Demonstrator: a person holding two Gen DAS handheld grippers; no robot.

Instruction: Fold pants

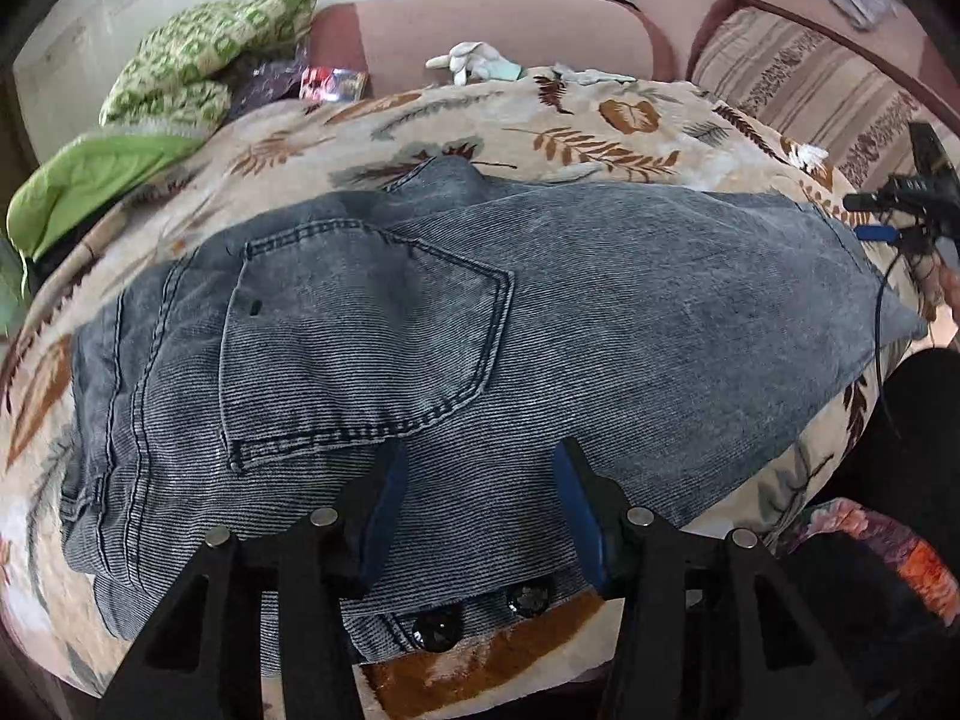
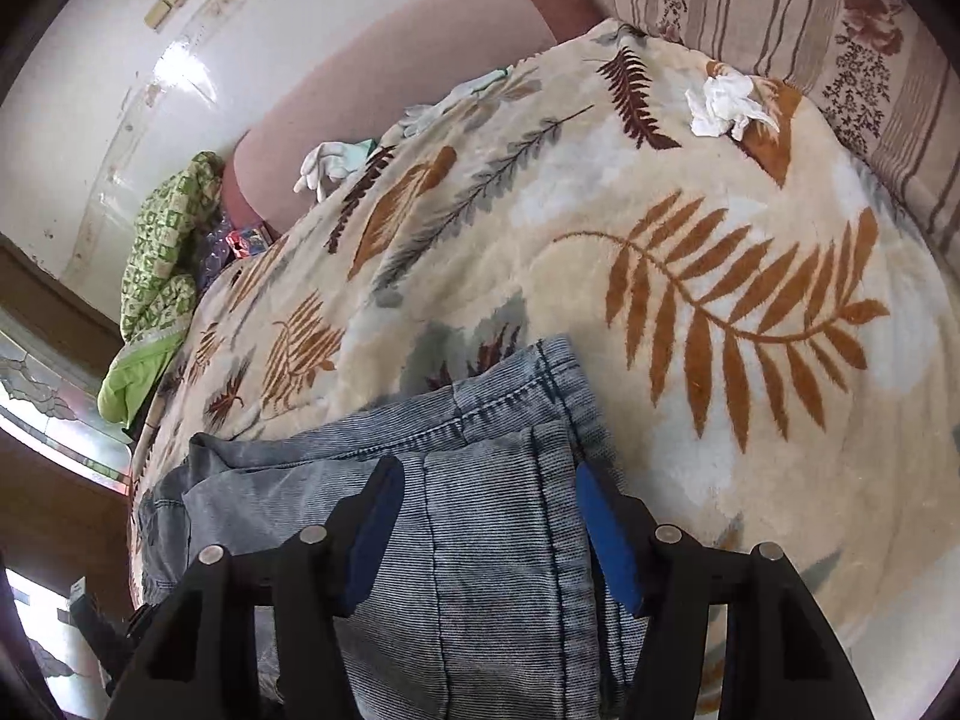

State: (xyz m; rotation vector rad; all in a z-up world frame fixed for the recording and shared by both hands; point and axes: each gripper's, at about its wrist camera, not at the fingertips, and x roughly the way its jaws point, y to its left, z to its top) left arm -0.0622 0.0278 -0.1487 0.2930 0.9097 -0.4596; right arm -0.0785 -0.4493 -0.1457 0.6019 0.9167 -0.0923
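While the jeans (image 1: 480, 324) lie flat on the leaf-print blanket (image 2: 750, 228), both claws gape wide, empty: left claw (image 1: 477, 510) beside the back pocket (image 1: 360, 348), right claw (image 2: 486, 534) at the hems, which should be pinched together before folding.

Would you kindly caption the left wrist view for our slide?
Open left tool hovering over grey jeans on a leaf-print blanket.
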